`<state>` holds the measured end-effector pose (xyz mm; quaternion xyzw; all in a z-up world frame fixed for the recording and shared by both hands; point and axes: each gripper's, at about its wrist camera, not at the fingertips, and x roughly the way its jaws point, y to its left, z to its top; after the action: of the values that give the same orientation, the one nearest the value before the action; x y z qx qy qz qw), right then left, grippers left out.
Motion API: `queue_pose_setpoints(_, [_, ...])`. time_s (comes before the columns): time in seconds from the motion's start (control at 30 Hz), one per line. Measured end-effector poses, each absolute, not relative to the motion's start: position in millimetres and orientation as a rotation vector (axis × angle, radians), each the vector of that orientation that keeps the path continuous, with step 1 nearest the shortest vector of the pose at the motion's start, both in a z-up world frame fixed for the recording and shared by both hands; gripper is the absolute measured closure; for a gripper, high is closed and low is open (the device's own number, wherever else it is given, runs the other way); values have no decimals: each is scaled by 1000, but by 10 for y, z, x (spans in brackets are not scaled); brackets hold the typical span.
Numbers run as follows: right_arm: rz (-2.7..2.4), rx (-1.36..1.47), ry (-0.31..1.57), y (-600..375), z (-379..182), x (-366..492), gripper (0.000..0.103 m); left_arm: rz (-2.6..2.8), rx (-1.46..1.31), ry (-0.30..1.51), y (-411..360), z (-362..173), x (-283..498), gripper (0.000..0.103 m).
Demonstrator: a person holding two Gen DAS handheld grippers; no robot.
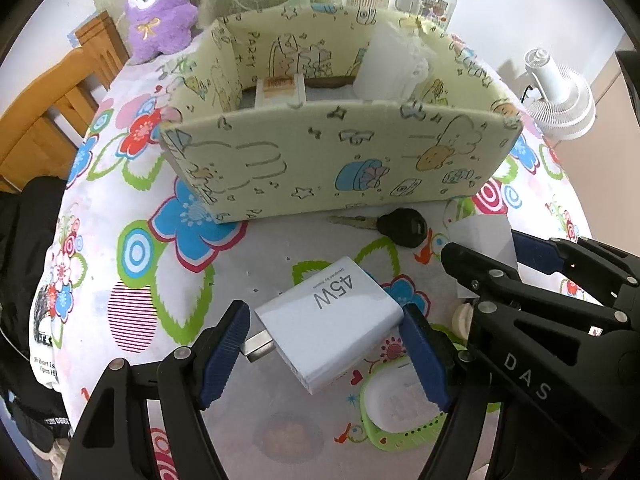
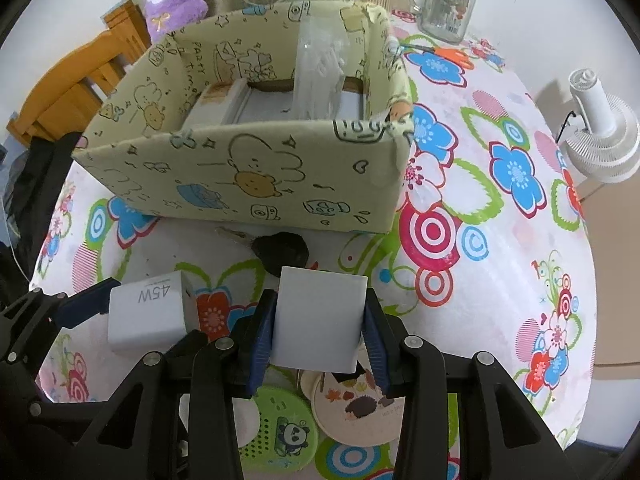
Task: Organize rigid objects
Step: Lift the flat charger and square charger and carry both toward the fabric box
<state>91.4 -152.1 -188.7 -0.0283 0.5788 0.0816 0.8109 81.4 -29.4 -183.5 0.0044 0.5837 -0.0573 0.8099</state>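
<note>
My left gripper [image 1: 326, 344] is shut on a white 45W charger [image 1: 332, 322] with its metal plug to the left, held just above the table; the charger also shows in the right wrist view [image 2: 148, 314]. My right gripper [image 2: 318, 340] is shut on a plain white block [image 2: 318, 322], also seen in the left wrist view [image 1: 482, 236]. A black key [image 1: 400, 226] lies on the table in front of the yellow cartoon box [image 1: 340, 156], which holds white items. The key [image 2: 280, 252] and box [image 2: 248, 176] also show in the right wrist view.
A round table with a floral cloth [image 2: 480, 216]. A green panda gadget [image 2: 280, 428] and a hedgehog coaster [image 2: 356, 404] lie under my right gripper. A glass mug [image 2: 448, 4], purple plush [image 1: 160, 8], white fan [image 2: 600, 132] and wooden chair [image 1: 44, 120] stand around.
</note>
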Motion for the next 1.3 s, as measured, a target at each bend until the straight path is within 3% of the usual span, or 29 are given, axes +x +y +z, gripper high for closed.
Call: queue_pose_setpoints(1.3, [150, -43, 1073, -1340, -653, 840, 59, -173, 56, 1080, -204, -738, 647, 25])
